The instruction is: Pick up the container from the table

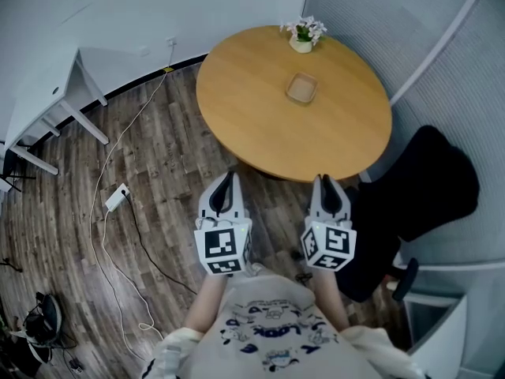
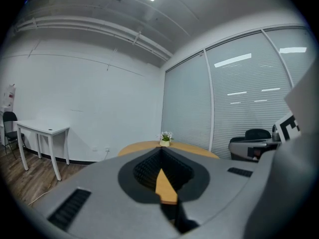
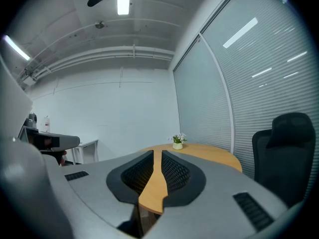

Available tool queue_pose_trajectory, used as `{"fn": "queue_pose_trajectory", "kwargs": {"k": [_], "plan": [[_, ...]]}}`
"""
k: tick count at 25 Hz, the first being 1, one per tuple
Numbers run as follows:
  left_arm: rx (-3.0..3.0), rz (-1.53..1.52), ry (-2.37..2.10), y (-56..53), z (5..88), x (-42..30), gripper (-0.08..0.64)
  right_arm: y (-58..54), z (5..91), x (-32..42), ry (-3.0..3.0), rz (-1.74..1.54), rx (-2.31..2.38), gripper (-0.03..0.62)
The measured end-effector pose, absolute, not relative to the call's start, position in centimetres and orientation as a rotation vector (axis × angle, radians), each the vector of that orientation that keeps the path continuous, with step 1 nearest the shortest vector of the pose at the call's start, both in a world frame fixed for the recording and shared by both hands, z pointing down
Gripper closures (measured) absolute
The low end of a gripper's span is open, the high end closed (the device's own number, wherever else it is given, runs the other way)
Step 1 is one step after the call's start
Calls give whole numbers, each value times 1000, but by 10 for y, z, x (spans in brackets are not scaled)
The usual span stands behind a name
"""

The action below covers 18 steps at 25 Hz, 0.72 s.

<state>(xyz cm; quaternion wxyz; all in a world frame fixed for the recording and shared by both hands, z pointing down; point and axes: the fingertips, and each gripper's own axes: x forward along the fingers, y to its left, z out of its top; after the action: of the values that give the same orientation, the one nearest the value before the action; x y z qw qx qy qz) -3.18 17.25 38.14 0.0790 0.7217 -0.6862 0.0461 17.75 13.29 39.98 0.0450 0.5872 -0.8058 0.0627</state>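
Observation:
A small shallow clear container [image 1: 301, 88] sits on the round wooden table [image 1: 260, 125], toward its far side near a potted plant [image 1: 303, 34]. My left gripper [image 1: 227, 181] and right gripper [image 1: 324, 185] hang side by side over the floor just short of the table's near edge, well away from the container. Both are shut with nothing held. In the left gripper view the left gripper [image 2: 160, 150] points at the table [image 2: 192, 149] and the plant [image 2: 166, 138]. The right gripper [image 3: 154, 153] also faces the plant [image 3: 178, 141]. Neither gripper view shows the container.
A black office chair [image 1: 422, 188] stands at the table's right, close to my right gripper. A white desk [image 1: 47, 101] is at the far left. A white cable and power strip [image 1: 117, 197] lie on the wood floor. A blind-covered glass wall [image 1: 410, 30] curves behind the table.

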Motion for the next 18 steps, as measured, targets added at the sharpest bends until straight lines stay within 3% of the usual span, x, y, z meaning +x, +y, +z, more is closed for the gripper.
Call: {"fn": "queue_pose_trajectory", "kwargs": {"k": [18], "plan": [[2288,150,-1900,-23,377,-78,558,-40,396,133,-2352,228,1911,557]]}}
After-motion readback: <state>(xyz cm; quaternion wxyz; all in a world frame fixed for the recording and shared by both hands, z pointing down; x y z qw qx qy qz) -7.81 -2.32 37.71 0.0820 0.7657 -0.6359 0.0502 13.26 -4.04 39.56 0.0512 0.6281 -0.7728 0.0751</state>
